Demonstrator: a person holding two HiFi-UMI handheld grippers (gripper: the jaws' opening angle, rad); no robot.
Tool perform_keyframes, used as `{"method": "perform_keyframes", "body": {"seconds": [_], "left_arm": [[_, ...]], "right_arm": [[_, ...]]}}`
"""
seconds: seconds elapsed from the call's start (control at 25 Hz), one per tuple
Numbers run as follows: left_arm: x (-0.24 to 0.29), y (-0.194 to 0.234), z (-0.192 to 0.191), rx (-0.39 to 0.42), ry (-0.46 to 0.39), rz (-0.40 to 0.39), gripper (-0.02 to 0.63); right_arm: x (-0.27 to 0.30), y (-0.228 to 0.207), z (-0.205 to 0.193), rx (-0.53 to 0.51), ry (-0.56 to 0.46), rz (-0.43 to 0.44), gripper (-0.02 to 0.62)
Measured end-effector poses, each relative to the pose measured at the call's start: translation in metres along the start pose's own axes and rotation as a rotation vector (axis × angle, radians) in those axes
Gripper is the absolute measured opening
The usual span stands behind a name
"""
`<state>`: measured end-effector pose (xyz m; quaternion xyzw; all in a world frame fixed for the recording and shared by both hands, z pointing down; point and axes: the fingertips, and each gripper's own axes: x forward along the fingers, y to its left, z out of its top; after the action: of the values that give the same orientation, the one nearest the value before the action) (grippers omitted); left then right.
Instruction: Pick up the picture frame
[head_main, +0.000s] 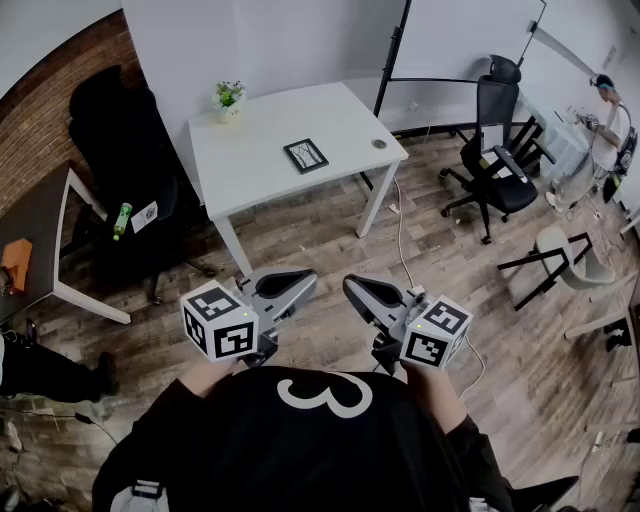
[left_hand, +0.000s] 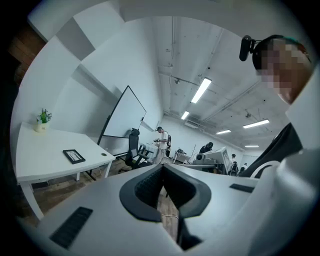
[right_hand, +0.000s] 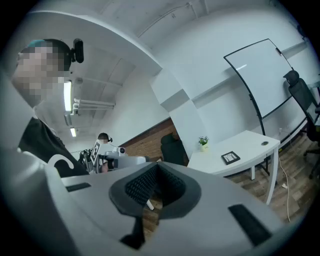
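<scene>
Both grippers are level in front of my chest, well apart from the white table (head_main: 255, 150). The left gripper (head_main: 300, 281) has its jaws fully together with nothing between them. The right gripper (head_main: 358, 291) is in the same condition.

The picture frame (head_main: 305, 155) lies flat near the middle of the table. A potted plant (head_main: 228, 100) stands at the table's far left corner, and a small round object (head_main: 379, 144) sits near its right edge.

Judged status: approach not begun.

Hazards:
- If I reach the table with the jaws together, they would likely shove the frame across the top instead of taking it.
- The frame lies flat, so one jaw must catch an edge. A shallow bite may let it slip and drop.
- A cable (head_main: 399, 235) runs along the floor beside the table's right legs and may snag my feet.
</scene>
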<state>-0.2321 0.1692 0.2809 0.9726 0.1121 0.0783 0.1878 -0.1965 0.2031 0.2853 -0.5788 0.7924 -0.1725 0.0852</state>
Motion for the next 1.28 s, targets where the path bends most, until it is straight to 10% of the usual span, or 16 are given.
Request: {"method": "perform_keyframes", "body": {"seconds": [1.28], "left_arm": [[0.095,-0.087,-0.040,0.038,0.019,-0.019,0.015]], "right_arm": [[-0.141,-0.037,-0.003,0.058,-0.118,-0.071,0.025]]}}
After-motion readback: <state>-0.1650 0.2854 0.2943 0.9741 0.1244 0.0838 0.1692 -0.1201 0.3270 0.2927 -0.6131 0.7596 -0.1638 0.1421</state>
